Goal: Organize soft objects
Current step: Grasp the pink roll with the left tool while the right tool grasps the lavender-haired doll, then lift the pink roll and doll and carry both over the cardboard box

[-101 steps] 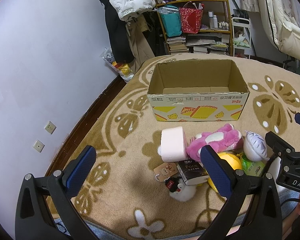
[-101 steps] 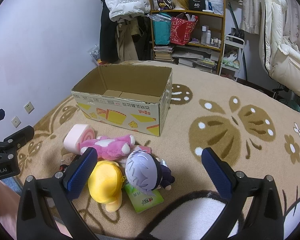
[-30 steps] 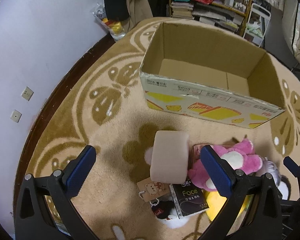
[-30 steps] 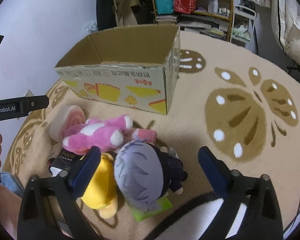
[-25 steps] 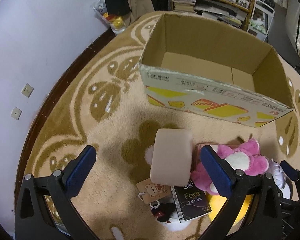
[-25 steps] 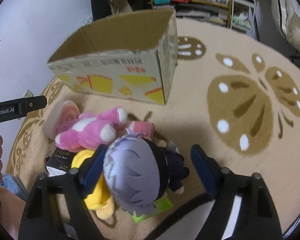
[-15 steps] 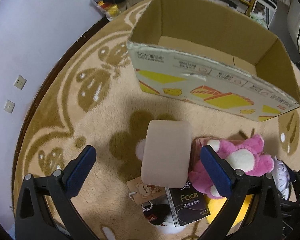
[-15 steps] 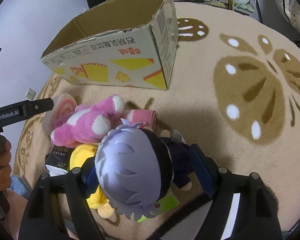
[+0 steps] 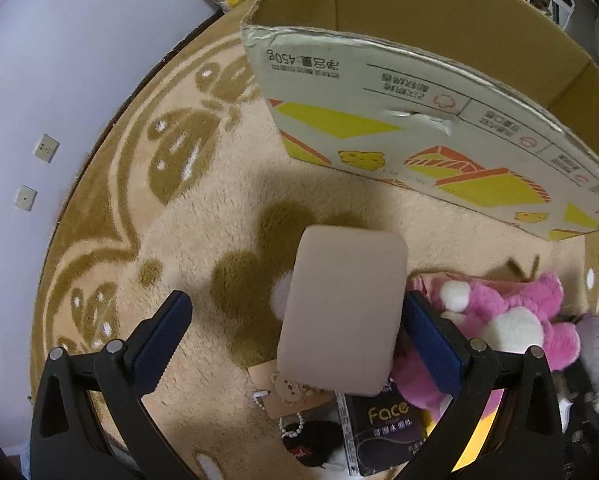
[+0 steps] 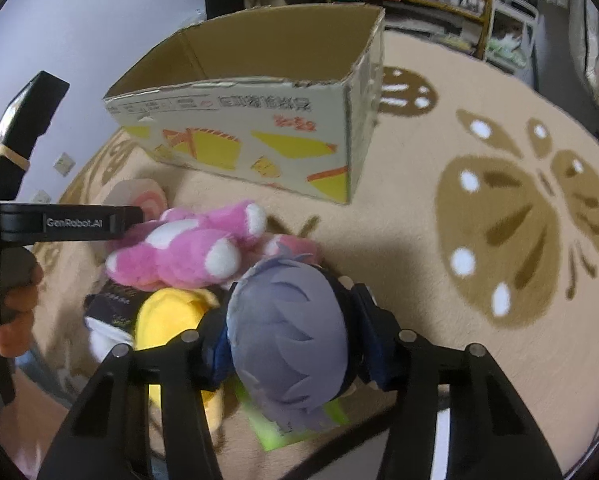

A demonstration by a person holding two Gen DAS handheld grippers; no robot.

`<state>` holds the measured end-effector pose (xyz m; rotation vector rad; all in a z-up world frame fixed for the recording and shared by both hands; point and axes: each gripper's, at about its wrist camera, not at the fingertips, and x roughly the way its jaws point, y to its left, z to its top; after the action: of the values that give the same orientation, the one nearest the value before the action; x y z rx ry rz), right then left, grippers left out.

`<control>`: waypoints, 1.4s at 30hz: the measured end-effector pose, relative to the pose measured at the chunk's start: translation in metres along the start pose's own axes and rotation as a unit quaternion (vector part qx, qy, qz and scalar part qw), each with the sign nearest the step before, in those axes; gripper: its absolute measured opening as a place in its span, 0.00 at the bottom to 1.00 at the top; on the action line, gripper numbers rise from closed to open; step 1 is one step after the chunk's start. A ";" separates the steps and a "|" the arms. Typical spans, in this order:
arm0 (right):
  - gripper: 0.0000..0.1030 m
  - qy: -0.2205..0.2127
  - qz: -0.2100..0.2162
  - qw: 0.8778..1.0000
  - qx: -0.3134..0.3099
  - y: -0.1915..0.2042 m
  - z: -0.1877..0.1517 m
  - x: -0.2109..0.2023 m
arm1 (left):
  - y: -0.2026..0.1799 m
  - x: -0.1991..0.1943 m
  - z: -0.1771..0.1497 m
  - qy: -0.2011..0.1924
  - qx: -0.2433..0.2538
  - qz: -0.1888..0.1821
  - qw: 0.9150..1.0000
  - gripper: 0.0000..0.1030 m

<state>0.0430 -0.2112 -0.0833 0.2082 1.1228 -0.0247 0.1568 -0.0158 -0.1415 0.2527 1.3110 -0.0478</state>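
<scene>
On the small black packet (image 9: 387, 432) beneath my tongs I read "Face" in gold. The upside-down print on the open yellow-and-white cardboard box (image 9: 399, 120) shows "450g". My left gripper's black bar (image 10: 71, 222) says "GenRobot.AI".

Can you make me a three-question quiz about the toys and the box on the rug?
1. Where is the cardboard box?
A. behind the toy pile
B. on a shelf
C. on top of the pink plush

2. What colour is the hair of the doll between the right gripper's fingers?
A. green
B. grey-lilac
C. red

3. How is the left gripper?
A. shut on the box
B. shut on nothing
C. open around the pale pink roll cushion

Answers: 1 A, the box stands on the rug beyond the toys. 2 B, the doll's head is grey-lilac. 3 C, a gap shows beside its left finger.
</scene>
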 end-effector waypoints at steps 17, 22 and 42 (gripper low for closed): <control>0.53 -0.071 -0.001 0.997 0.008 -0.012 0.014 -0.031 | 0.004 -0.025 -0.005 -0.040 -0.012 -0.049 0.998 0.32; 0.53 -0.092 0.004 0.996 0.003 -0.009 0.015 -0.045 | 0.014 -0.062 -0.013 -0.107 -0.019 -0.036 0.993 0.29; 0.53 -0.200 0.004 0.980 -0.011 0.006 0.035 -0.113 | 0.003 -0.192 -0.005 -0.361 0.029 -0.014 0.932 0.27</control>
<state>0.0256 -0.2213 0.0332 0.1781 0.7200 -0.0444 0.1028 -0.0327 0.0420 0.2348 0.5788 -0.1860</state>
